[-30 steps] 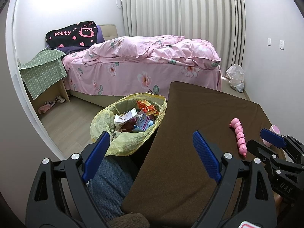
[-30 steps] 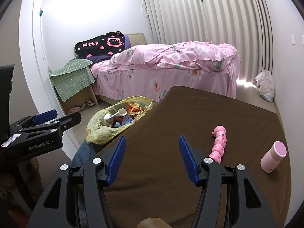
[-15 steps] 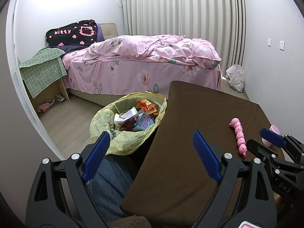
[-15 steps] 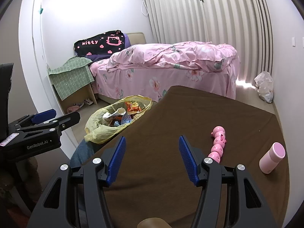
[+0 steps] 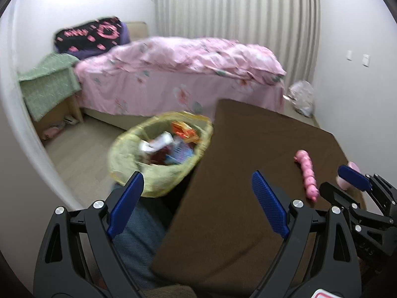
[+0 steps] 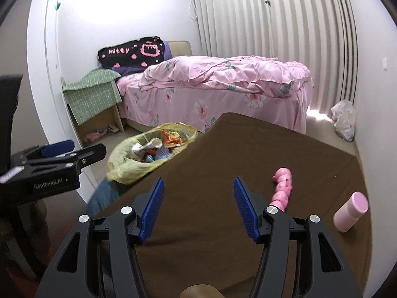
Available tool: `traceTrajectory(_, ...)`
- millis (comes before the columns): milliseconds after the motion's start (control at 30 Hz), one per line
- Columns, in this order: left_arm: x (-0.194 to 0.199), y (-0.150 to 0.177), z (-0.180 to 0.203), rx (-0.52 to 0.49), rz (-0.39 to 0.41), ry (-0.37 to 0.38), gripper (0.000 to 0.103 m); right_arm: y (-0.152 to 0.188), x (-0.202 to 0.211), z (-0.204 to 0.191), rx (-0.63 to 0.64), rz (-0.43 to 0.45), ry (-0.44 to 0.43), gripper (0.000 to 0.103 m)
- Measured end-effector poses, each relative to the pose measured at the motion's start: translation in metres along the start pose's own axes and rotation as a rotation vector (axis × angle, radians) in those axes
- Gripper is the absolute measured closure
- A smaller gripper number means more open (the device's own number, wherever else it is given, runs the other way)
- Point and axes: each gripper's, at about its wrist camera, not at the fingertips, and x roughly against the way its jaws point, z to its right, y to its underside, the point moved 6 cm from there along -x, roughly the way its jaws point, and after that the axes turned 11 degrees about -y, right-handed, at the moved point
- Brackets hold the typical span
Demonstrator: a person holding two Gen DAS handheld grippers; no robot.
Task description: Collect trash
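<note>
The left gripper (image 5: 197,203) holds its blue-padded jaws spread wide with nothing between them, straddling the near edge of the brown cloth-covered table (image 5: 248,149). The right gripper (image 6: 198,207) has its jaws parted wide too, empty, above the same brown surface.

At 11 o'clock from both grippers, on the floor just beside the table's left edge, sits the yellow plastic bag-lined trash bin (image 5: 158,173), filled with crumpled wrappers and paper trash (image 5: 171,144).

On the table at 2 o'clock lies a pink segmented caterpillar toy (image 6: 281,186). The right wrist view shows the pink cylindrical bottle (image 6: 349,211) in full, lying on its side at 3 o'clock, well apart from the toy; in the left wrist view only a sliver of it appears behind the right gripper's blue pad. The left view is blurred; the right view is sharp enough to read "kitty" on the black pillow (image 6: 131,51).

Beyond the table stands a bed with a pink floral quilt (image 6: 223,79), and a clear crumpled plastic bag (image 6: 343,119) rests on the floor by the curtain.
</note>
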Motion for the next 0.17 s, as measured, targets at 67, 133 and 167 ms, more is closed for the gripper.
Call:
traceTrajectory(67,-0.022,0.001,0.015,-0.032,-0.054,0.027,0.013,0.006,-0.002,0.031,-0.025,-0.007,0.058,0.04)
traceTrajectory(133,-0.051,0.002,0.038,-0.081,-0.085,0.033,0.009,0.019,-0.013,0.067,-0.069,-0.051,0.117,0.039)
traceTrajectory(167,-0.063,0.003,0.05,-0.108,-0.093,0.03,0.009,0.029,-0.022,0.087,-0.095,-0.09,0.155,0.039)
